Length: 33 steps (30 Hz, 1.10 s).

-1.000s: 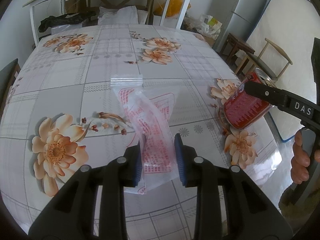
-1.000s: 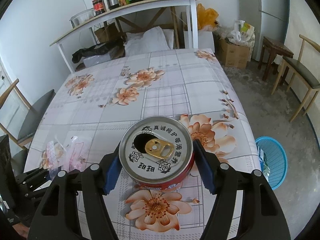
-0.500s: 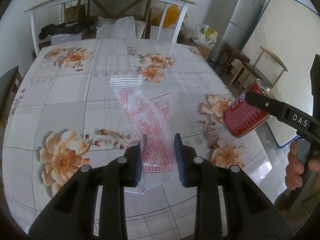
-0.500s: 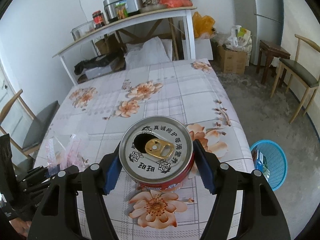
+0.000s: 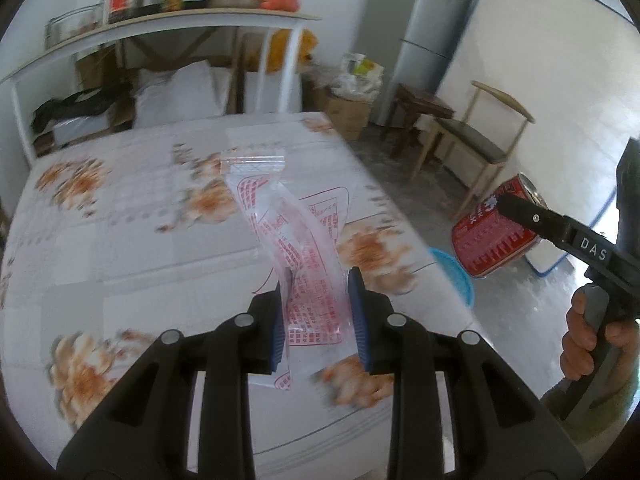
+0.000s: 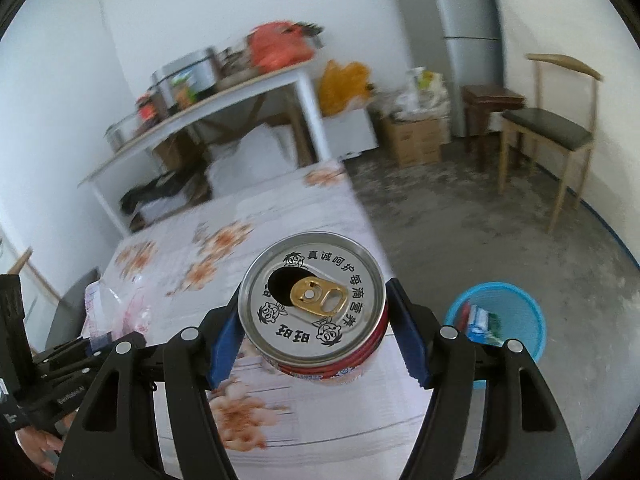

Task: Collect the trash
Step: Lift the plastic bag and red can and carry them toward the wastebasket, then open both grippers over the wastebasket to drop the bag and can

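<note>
In the left wrist view, the surface (image 5: 120,240), covered in a flowered cloth, fills the left and centre. Above it the left tool (image 5: 318,320) is closed narrowly on a clear plastic bag (image 5: 304,248) with red printing; its blue pads press the bag's lower part from both sides, and the rest of the bag stands up and forward from them, its zip strip at the top, clear of the cloth. Further right, past the edge of the surface, a blue basket (image 5: 460,276) shows on the floor. At the far right a hand (image 5: 580,336) grips the handle of the right tool (image 5: 516,210), which carries a red can (image 5: 492,236) in the air beyond the surface's edge.

In the right wrist view, the left tool (image 6: 90,344) appears at the far left with the bag (image 6: 116,308) in it. In the middle the right tool (image 6: 316,328) stands wide, its blue pads clamped on either side of the can (image 6: 314,300), whose silver top faces the camera with the tab bent back and the mouth open. To the right, the basket (image 6: 516,320) sits on the concrete floor with some packaging inside. A wooden chair (image 6: 548,136) stands by the far wall.
</note>
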Each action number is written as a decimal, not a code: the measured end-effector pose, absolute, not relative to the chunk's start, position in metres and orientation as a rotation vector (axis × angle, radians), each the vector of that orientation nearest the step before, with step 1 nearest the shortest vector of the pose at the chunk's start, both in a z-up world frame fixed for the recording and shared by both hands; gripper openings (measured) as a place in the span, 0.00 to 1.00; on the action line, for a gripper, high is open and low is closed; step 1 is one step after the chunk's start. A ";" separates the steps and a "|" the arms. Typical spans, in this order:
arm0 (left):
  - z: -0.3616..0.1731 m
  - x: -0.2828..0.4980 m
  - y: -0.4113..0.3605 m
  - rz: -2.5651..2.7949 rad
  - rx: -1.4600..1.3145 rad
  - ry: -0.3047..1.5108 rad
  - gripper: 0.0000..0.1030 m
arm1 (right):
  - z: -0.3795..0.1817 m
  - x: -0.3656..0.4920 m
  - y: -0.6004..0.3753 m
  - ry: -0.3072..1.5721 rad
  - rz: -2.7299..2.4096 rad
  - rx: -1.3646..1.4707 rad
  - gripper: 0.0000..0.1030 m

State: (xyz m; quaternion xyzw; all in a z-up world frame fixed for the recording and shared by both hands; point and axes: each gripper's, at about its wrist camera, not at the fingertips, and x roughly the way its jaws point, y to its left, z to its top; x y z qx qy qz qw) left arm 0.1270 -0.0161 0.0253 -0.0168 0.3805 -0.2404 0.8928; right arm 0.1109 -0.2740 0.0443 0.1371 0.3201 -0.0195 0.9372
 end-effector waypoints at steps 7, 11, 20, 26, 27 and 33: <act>0.042 0.149 -0.085 -0.675 -0.019 0.795 0.26 | 0.049 0.082 -0.356 0.610 -0.235 0.340 0.63; 0.037 0.168 -0.142 -0.800 0.000 0.867 0.26 | 0.037 0.065 -0.402 0.615 -0.332 0.400 0.63; -0.015 0.206 -0.273 -0.954 0.067 1.112 0.26 | -0.049 0.076 -0.486 0.762 -0.428 0.624 0.63; -0.034 0.232 -0.351 -0.958 0.128 1.110 0.59 | -0.100 0.130 -0.539 0.829 -0.462 0.679 0.67; -0.036 0.236 -0.359 -0.951 0.125 1.108 0.68 | -0.110 0.136 -0.547 0.844 -0.479 0.677 0.71; -0.037 0.235 -0.367 -0.985 0.052 1.129 0.68 | -0.149 0.136 -0.565 0.887 -0.551 0.716 0.71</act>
